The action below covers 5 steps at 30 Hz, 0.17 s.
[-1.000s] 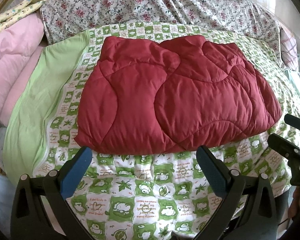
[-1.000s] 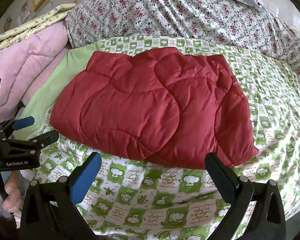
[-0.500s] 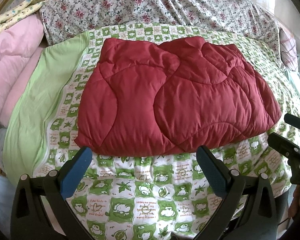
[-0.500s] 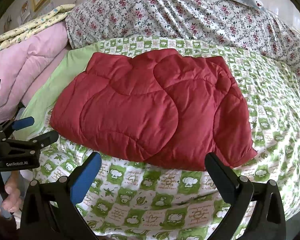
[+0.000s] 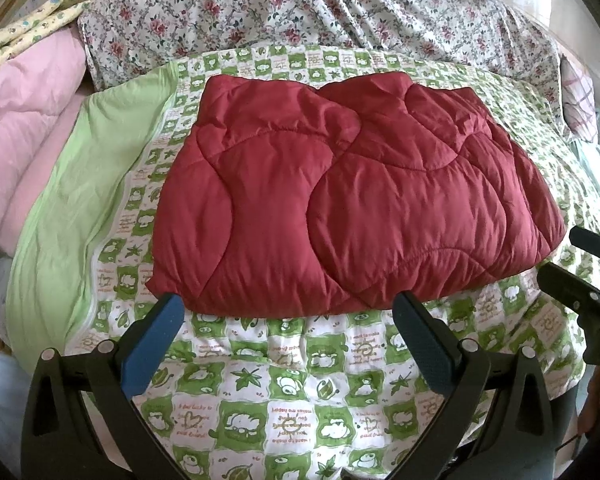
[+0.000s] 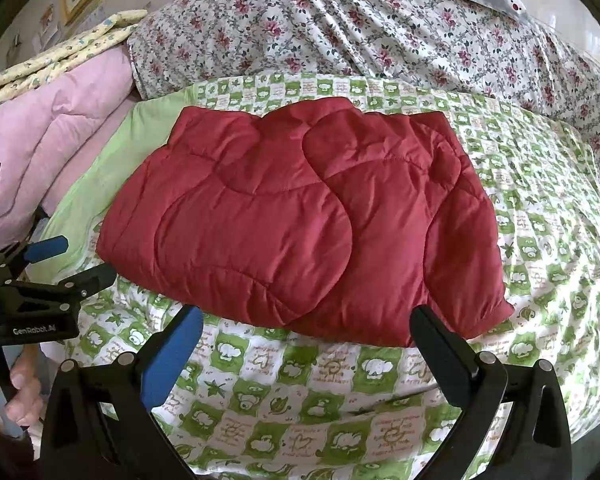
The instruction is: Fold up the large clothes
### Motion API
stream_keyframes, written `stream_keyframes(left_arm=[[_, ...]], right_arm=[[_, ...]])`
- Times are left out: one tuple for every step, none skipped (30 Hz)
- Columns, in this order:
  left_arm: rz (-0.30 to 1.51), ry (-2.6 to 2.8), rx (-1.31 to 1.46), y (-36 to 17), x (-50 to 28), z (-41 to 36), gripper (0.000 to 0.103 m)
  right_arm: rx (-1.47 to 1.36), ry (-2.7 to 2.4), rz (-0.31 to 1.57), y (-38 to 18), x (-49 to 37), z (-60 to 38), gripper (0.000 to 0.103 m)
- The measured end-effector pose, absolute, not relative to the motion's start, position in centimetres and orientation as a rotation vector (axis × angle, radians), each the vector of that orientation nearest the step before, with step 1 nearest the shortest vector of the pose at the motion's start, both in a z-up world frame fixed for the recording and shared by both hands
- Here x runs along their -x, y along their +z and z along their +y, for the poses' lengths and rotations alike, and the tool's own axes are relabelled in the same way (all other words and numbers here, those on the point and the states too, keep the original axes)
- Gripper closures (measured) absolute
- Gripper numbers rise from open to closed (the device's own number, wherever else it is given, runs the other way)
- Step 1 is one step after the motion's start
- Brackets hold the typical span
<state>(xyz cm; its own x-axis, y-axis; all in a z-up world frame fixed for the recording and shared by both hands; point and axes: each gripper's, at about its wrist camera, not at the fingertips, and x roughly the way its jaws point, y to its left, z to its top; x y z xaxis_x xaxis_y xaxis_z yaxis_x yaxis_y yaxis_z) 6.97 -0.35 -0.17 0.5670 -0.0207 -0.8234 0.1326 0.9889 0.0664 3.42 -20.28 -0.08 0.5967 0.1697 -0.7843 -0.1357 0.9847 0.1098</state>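
We held the left tongs (image 5: pixel 286 318) and the right tongs (image 6: pixel 306 330) with fingers spread wide apart, gripping nothing, both just short of the near edge of the red quilted jacket (image 5: pixel 348 208). That jacket lay folded flat on the green-checked bedspread (image 5: pixel 284 392), with a floral quilt (image 5: pixel 320 8) beyond it.

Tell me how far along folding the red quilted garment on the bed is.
Mostly done, it seems: the red garment lies as a compact folded bundle on the green checked cover. Nothing is in hand; the left tongs and right tongs are both open, just short of its near edge. Whether another fold is left, I cannot tell.
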Motion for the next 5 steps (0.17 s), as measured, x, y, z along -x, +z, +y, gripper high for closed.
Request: stream_keyframes(left_arm=[[0.965,-0.093,-0.125,-0.17,-6.98,-0.35,0.000],[0.966,-0.095,-0.126,-0.25,-7.05,-0.38,0.000],[0.966,-0.097,-0.128,-0.34,-7.12,-0.48,0.000],[0.967,-0.099,-0.130,-0.42,-7.17,-0.54,0.000],[0.968,-0.107,-0.128,-0.49,-7.22,-0.62,0.000]], right_arm=[[-0.042,0.177,0.917,-0.14,-3.52,-20.32,0.000],[-0.044,0.177,0.919,-0.24,-3.60,-20.38,0.000],[-0.044,0.177,0.920,-0.31,-3.68,-20.40,0.000],[-0.045,0.176,0.921,-0.39,-3.76,-20.41,0.000],[-0.047,0.176,0.923,-0.56,-3.77,-20.43,0.000]])
